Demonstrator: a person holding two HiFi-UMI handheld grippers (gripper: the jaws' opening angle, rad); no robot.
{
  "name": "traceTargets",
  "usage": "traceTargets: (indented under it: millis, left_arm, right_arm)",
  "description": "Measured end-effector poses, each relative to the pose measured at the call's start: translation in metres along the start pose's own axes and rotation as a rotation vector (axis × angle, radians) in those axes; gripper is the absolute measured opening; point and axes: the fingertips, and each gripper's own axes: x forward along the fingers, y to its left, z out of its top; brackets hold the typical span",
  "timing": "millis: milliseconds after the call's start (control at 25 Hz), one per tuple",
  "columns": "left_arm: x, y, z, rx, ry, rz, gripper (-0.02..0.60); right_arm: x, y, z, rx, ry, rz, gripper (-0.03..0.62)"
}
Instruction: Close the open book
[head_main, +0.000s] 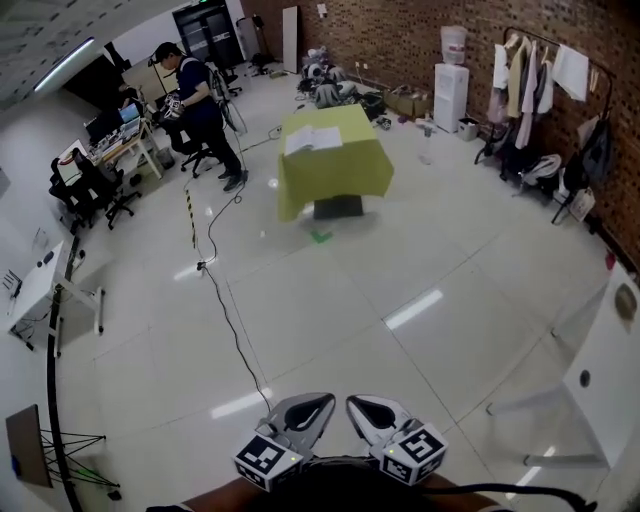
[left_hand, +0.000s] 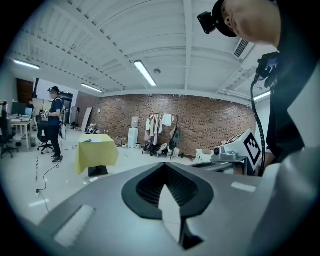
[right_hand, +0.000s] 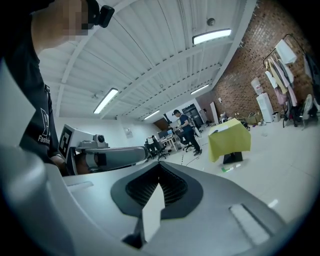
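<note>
An open book (head_main: 312, 139) lies flat on a table draped in a yellow cloth (head_main: 340, 170), far across the room. In the left gripper view the same yellow table (left_hand: 96, 153) stands small at the left; in the right gripper view it (right_hand: 229, 142) is at the right. My left gripper (head_main: 318, 404) and right gripper (head_main: 360, 406) are held side by side close to my body at the bottom of the head view, far from the book. Both are shut with nothing between the jaws, as the left gripper (left_hand: 166, 170) and right gripper (right_hand: 158, 169) show in their own views.
A person (head_main: 203, 108) stands left of the yellow table, near desks with chairs (head_main: 105, 165). A black cable (head_main: 225, 300) runs across the tiled floor. A clothes rack (head_main: 545, 95) and water dispenser (head_main: 451, 90) line the brick wall. A white table (head_main: 610, 375) is at my right.
</note>
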Motion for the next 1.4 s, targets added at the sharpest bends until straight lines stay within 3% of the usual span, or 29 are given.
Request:
traceTargets:
  millis: [240, 440, 680, 960, 1400]
  left_arm:
    - [-0.005, 0.029, 0.000, -0.029, -0.020, 0.020, 0.008]
    - [-0.015, 0.069, 0.001, -0.042, -0.048, -0.010, 0.008]
    - [-0.044, 0.138, 0.017, -0.057, -0.110, -0.054, 0.008]
    - [-0.088, 0.215, 0.013, -0.088, -0.124, -0.106, 0.008]
    - [-0.136, 0.290, 0.005, -0.141, -0.134, -0.159, 0.008]
  right_arm:
    - [0.027, -0.002, 0.003, -0.030, 0.019, 0.003, 0.008]
    - [0.064, -0.002, 0.002, -0.040, 0.037, -0.040, 0.008]
    - [0.127, 0.016, 0.010, -0.086, 0.045, -0.093, 0.008]
    - [0.209, 0.045, 0.006, -0.106, 0.071, -0.147, 0.008]
    - [0.298, 0.084, -0.006, -0.120, 0.124, -0.169, 0.008]
